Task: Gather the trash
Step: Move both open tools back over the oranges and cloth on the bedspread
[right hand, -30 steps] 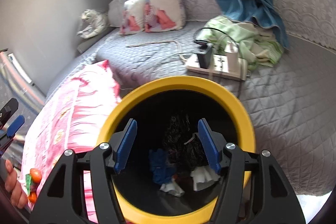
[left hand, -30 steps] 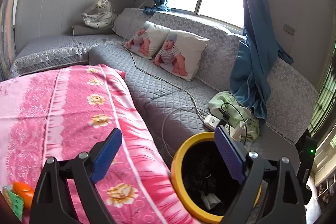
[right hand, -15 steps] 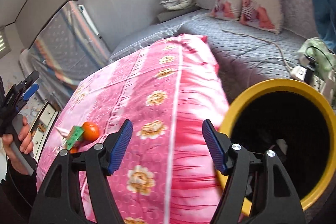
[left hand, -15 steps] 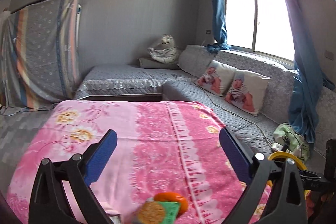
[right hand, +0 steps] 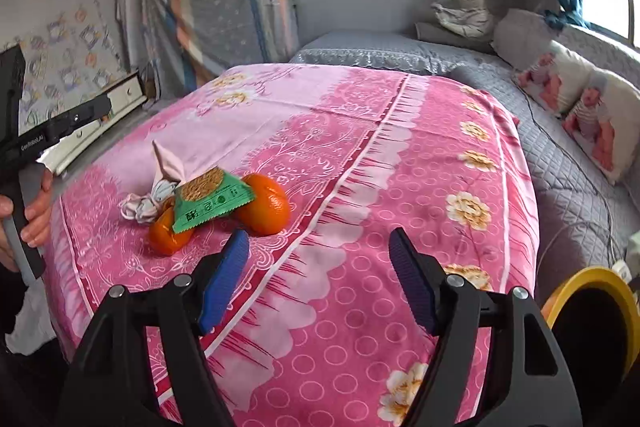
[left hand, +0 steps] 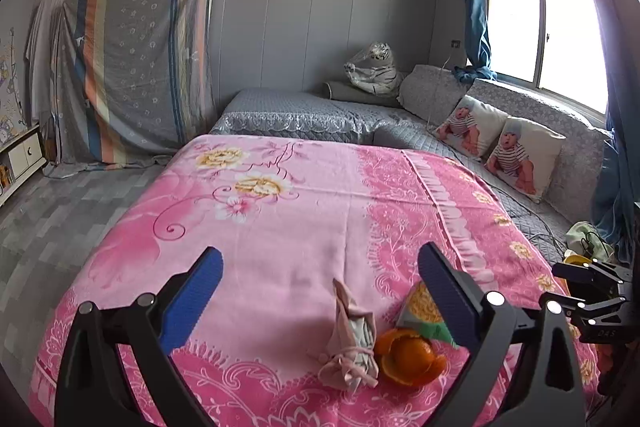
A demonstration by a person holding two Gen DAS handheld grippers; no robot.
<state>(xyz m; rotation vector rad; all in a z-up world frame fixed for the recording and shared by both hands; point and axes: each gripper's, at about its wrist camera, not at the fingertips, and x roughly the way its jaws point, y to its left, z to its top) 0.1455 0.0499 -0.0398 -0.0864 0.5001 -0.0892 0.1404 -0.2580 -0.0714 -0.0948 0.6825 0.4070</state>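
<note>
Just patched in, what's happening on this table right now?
A person is clearing trash off the pink tablecloth with a gripper in each hand. Both the left gripper and the right gripper are empty and open, aimed toward a small pile: a crumpled tissue, orange peels and a green wrapper. Nothing is picked up yet. The yellow bin sits past the table's edge, on the right gripper's side.

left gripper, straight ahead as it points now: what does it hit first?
Probably the crumpled tissue, low between the open left gripper's fingers, touching the orange peel on the pink cloth. Depth is unclear; it may pass over onto bare cloth.
</note>
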